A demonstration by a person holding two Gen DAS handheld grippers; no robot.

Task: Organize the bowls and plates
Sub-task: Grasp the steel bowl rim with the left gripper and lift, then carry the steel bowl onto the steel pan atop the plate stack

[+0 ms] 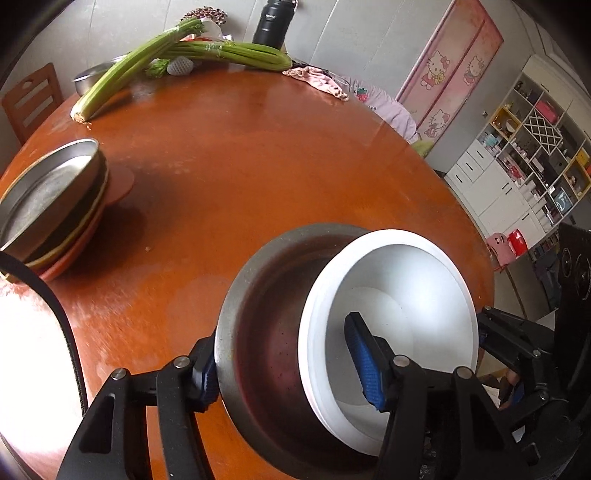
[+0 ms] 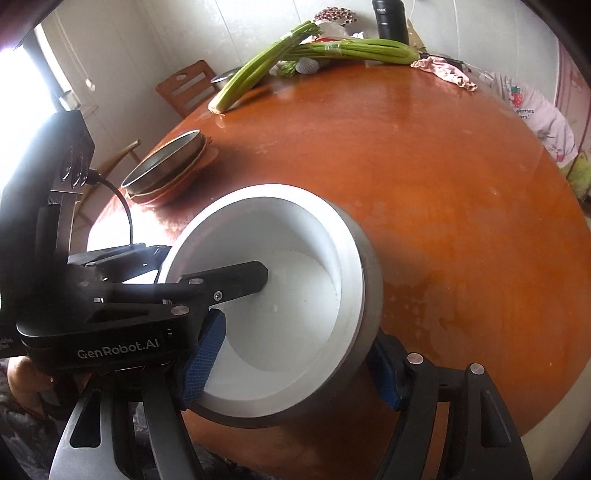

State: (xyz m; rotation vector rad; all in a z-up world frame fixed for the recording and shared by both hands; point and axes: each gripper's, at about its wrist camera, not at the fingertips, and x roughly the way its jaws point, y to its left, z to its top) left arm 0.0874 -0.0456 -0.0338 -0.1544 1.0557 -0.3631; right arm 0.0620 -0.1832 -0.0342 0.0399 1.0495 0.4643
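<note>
Steel bowl (image 1: 266,332): nearest item, tilted and carried just above the near edge of the counter (image 1: 258,155); thin, stiff, light metal with a smooth, slippery wall.
White bowl (image 1: 399,280): nested inside the steel bowl, off-centre against one side; probably ceramic or hard plastic, so chippable and free to slide out if the pair tips further.
Left tongs (image 1: 284,354): clenched across the pair, with one pad outside the steel rim and the blue pad inside the white bowl.
Right tongs (image 2: 295,343): grasping the opposite side in the same way, with the blue pad inside the white bowl and the other jaw outside the steel wall.
Best hold: judged to be the rim, pinching both walls together from two sides and keeping the pair level.
Plate stack (image 1: 48,184): farther off, near the counter's edge; a steel plate tops darker and orange plates. It is the likely destination area.
Far edge: celery (image 1: 221,51), a black flask (image 1: 273,22) and a pink cloth (image 1: 317,79).
Left wrist view only: the steel bowl's dark inner wall beside the white rim, and shelving (image 1: 535,147) across the room.
Right wrist view only: the left tongs' finger (image 2: 240,280) reaching into the white bowl, the bowl's outer steel flank, and a hand (image 2: 26,380) below the left tool.
</note>
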